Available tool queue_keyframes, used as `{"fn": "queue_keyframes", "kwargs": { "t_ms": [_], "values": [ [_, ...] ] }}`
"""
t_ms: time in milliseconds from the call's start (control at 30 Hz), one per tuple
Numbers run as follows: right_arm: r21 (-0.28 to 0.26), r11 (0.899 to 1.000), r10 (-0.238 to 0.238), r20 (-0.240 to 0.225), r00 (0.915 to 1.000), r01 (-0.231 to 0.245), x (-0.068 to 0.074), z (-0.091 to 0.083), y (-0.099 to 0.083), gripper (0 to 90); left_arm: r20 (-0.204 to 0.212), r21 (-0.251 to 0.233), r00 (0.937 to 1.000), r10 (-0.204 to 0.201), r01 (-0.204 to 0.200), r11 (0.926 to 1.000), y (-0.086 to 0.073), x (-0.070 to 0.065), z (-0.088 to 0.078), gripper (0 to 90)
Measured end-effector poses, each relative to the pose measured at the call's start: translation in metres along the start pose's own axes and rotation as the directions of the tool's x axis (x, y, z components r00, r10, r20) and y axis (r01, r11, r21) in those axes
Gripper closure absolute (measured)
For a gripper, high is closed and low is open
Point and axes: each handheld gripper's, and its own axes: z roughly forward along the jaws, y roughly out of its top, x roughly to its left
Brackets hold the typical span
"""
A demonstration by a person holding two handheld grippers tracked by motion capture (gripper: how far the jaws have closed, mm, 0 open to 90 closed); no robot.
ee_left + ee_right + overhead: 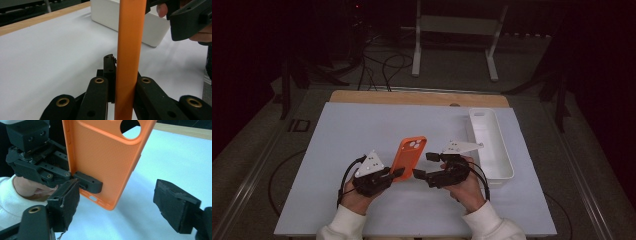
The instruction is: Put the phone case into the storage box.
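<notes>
Nearest to us, our left gripper [396,173] pinches the lower edge of the orange phone case [409,155], its jaws pressed against both faces of it. Seen from above, the case stands off the white table [362,135] and leans away toward twelve o'clock, camera cutout at the far end. Our right gripper [422,165] sits just at three o'clock of the case, jaws spread wide and closing on nothing.

Up close in the left gripper view, the case [129,50] shows edge-on as a single orange bar rising between the jaws, so we cannot see its faces there. By contrast, the right gripper view shows the textured inner face of the case [105,157], the round cutout at the top, and the left gripper [86,182] clamped at about eight o'clock on its lower edge. That view's own jaws stand well apart, the case's bottom corner hanging between them without touching either.

Farther out, at two o'clock, a white tray [492,145] lies along the table's right side; in the left gripper view the tray [155,30] is partly hidden behind the case. Beyond the table's wooden far edge [417,97] the room is dark and hard to make out.
</notes>
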Motion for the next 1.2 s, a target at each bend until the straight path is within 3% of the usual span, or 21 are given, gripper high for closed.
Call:
{"fn": "queue_keyframes", "kwargs": {
  "t_ms": [500, 700, 1200],
  "values": [
    [-0.026, 1.0, 0.002, 0.018, 0.9998, -0.001, 0.002, -0.002, 0.001, 16.4, -0.058, -0.016, 0.9982, 0.015, -0.016, 0.9997, -0.001, -0.002, -0.001, 85.4],
    [-0.038, 0.999, 0.009, 0.043, 0.999, -0.007, 0.004, -0.004, 0.004, 12.7, -0.091, -0.028, 0.9957, 0.018, -0.021, 0.9994, -0.001, -0.003, -0.001, 85.4],
    [-0.072, 0.997, 0.019, 0.05, 0.9986, -0.016, 0.01, -0.003, 0.013, 8.8, -0.149, -0.041, 0.9883, 0.031, -0.038, 0.9984, -0.002, -0.007, 0.001, 85.4]
  ]
}}
